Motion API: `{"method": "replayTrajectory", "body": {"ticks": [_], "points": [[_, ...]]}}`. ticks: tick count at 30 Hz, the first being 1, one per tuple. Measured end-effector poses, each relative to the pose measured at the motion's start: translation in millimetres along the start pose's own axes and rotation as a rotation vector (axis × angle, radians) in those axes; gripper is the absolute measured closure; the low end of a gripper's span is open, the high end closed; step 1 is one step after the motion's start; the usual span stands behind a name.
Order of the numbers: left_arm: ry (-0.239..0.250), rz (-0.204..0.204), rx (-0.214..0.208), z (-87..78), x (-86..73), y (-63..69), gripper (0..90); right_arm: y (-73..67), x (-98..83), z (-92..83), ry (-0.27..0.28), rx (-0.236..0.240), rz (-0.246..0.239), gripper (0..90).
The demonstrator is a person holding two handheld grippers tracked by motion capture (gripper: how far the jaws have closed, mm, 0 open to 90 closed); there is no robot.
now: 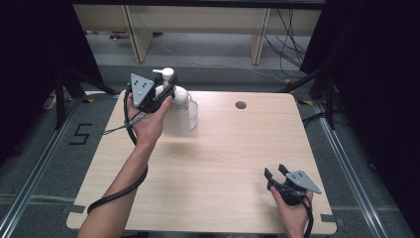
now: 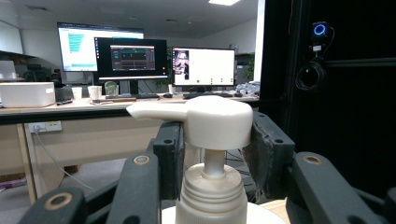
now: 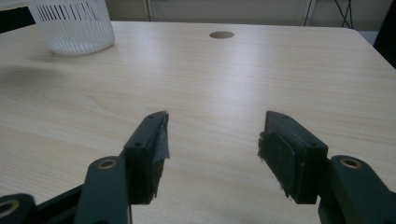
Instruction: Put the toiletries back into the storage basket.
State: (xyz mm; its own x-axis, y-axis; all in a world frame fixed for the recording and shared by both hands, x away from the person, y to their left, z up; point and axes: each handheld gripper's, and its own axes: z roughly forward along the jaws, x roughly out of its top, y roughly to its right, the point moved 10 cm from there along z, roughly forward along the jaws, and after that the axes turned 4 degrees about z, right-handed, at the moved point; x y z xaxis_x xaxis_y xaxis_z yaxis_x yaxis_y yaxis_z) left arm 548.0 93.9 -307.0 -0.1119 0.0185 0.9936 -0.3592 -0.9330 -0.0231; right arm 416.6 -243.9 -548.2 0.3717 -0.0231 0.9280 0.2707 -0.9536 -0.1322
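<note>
Pump bottle stands upright w/ its neck right between the jaws of the left hand-held gripper, which looks pinched on it, over the white basket at the far tabletop edge. Right hand-held gripper sits spread and empty, well apart, so left is obv nearer.

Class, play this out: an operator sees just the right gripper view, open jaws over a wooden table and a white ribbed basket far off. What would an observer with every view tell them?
Operator: What is the other gripper doing?
Observer: The left gripper is at the far left of the table, its jaws either side of a pump bottle's neck.
Operator: Where is that bottle?
Observer: The pump bottle stands upright in the basket.
Operator: Which way does the pump point?
Observer: In the left gripper view the nozzle points left.
</note>
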Motion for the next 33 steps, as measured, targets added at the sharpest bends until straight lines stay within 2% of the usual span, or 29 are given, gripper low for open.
{"method": "replayTrajectory", "body": {"ticks": [33], "points": [[0.017,0.012,0.015,13.6,10.4,-10.2,59.1,0.9,0.6,0.3,0.003,0.001,-0.009,41.4]]}}
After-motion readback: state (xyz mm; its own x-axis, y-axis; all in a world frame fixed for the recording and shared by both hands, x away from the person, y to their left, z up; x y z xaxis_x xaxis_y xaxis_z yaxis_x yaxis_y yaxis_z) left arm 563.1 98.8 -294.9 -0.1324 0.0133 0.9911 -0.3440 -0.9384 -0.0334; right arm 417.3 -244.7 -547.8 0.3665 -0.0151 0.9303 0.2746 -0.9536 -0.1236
